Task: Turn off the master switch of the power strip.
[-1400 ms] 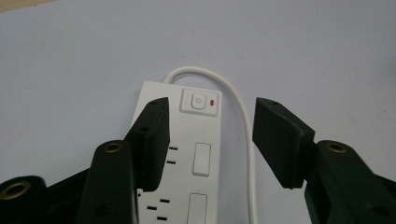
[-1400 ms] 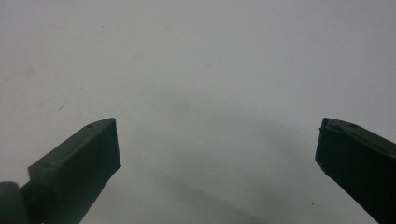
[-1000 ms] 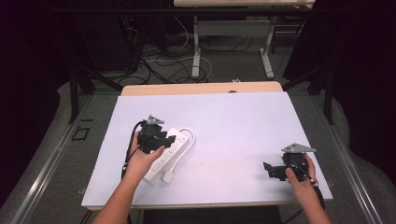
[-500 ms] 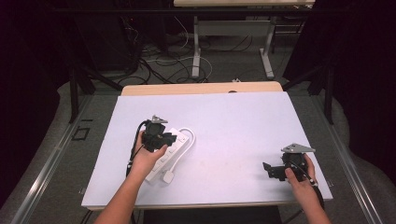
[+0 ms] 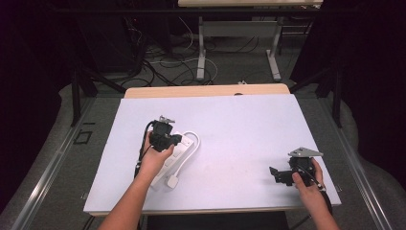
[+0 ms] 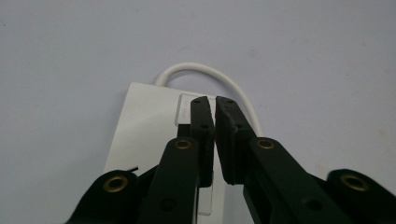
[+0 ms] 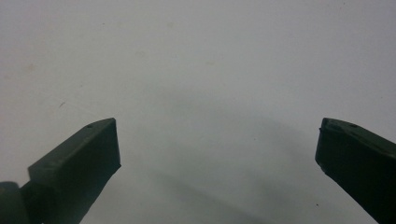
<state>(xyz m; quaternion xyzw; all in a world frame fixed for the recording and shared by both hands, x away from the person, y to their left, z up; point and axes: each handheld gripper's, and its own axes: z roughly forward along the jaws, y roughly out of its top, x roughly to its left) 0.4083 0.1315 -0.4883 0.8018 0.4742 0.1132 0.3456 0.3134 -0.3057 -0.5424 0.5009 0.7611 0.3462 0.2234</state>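
A wide white sheet, matte and smooth, is covering the tabletop, and a strip of pale wood is showing along the far edge. A white plastic power strip is lying on the sheet in the left half, nearer the left edge than the middle, running slantwise from the near-left toward the far-right. It is a flat, oblong block with squared corners. Its round white cord is leaving the far end and curving back in a tight loop alongside it, and a small white plug is sitting at the strip's near end.

The left hand is holding the left gripper over the far part of the strip. In the left gripper view the left gripper is showing its two black, matte jaws pressed nearly together, only a thin slit between their ribbed pads, and nothing is caught in them. Their tips are hovering above the strip's glossy face, close to a clear rectangular part at its end; whether they are touching it I cannot tell.

The right hand is gripping the right gripper near the near-right corner of the tabletop, well apart from the strip, a grey three-cornered plate sitting on top. In the right gripper view the right gripper is gaping wide, its blunt dark jaws far apart over bare white sheet.
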